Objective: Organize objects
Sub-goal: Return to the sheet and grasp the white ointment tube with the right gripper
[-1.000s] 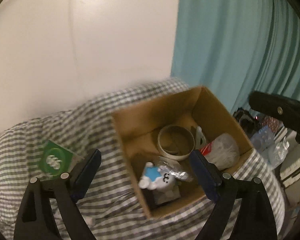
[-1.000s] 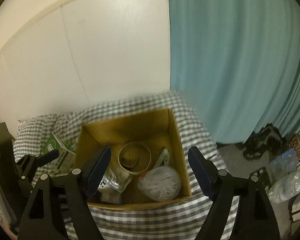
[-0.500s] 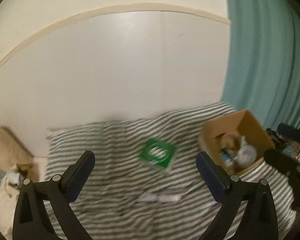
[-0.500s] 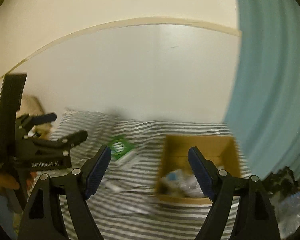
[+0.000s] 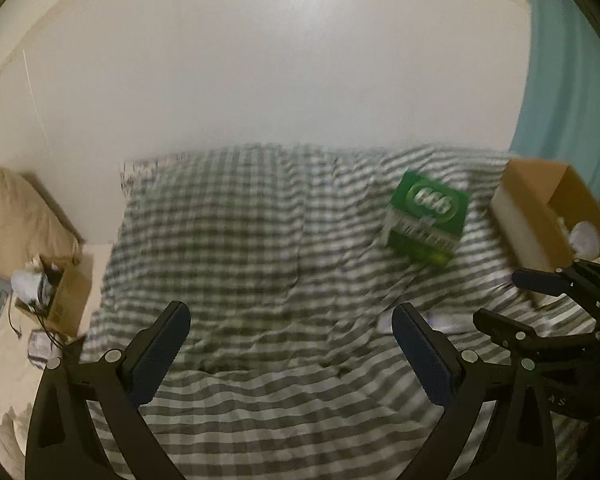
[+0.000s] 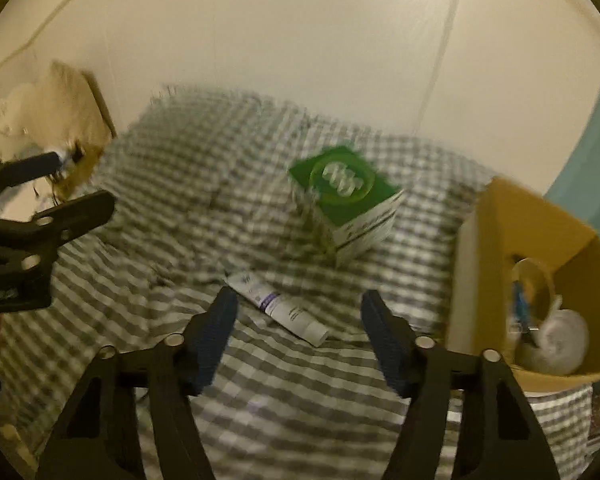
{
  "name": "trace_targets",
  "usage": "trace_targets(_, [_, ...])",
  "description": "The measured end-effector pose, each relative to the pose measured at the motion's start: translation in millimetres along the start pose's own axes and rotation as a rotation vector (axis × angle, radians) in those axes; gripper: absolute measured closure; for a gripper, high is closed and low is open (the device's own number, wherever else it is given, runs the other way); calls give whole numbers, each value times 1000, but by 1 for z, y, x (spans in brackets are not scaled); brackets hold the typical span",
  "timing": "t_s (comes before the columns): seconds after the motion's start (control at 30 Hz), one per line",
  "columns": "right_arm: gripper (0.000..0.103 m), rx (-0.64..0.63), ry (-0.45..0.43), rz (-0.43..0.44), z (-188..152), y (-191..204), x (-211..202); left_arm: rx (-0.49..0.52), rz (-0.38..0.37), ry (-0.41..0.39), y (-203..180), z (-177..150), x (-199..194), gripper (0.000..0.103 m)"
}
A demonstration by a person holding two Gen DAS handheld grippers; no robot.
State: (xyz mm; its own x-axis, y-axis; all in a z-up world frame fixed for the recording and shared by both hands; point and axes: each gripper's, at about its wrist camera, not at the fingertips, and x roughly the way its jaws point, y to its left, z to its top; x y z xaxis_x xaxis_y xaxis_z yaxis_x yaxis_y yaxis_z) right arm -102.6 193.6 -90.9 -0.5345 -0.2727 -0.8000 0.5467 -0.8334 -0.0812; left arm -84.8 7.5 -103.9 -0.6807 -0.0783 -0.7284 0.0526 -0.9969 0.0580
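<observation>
A green and white carton (image 5: 426, 218) lies on the checked bedcover (image 5: 260, 240); it also shows in the right wrist view (image 6: 346, 200). A white tube (image 6: 278, 306) lies in front of it, just ahead of my right gripper (image 6: 298, 334), which is open and empty. A cardboard box (image 6: 536, 280) holding a tape roll, a white bag and other items stands at the right; it also shows in the left wrist view (image 5: 548, 216). My left gripper (image 5: 290, 356) is open and empty over the bare middle of the bed.
A white wall runs behind the bed. A teal curtain (image 5: 572, 80) hangs at the right. A second small cardboard box (image 5: 56, 296) with clutter sits on the floor at the left, below a tan pillow (image 5: 20, 208).
Both grippers have swung left, away from above the cardboard box, and now face the bed. The box has shifted to the right edge of both views. The tube has come into the right view.
</observation>
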Motion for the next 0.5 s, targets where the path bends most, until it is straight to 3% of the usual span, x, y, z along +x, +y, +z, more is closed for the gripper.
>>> trace_targets(0.17, [44,2,114,22,4,-1,57,-11,-20,56,5,-11,33,0])
trace_targets(0.33, [44,-29,215,62,2,5,99,25,14,109,0,-18,56,0])
trace_targets(0.5, [48,-39,255,83,-4,6,111,-2,19,146,5,-24,67,0])
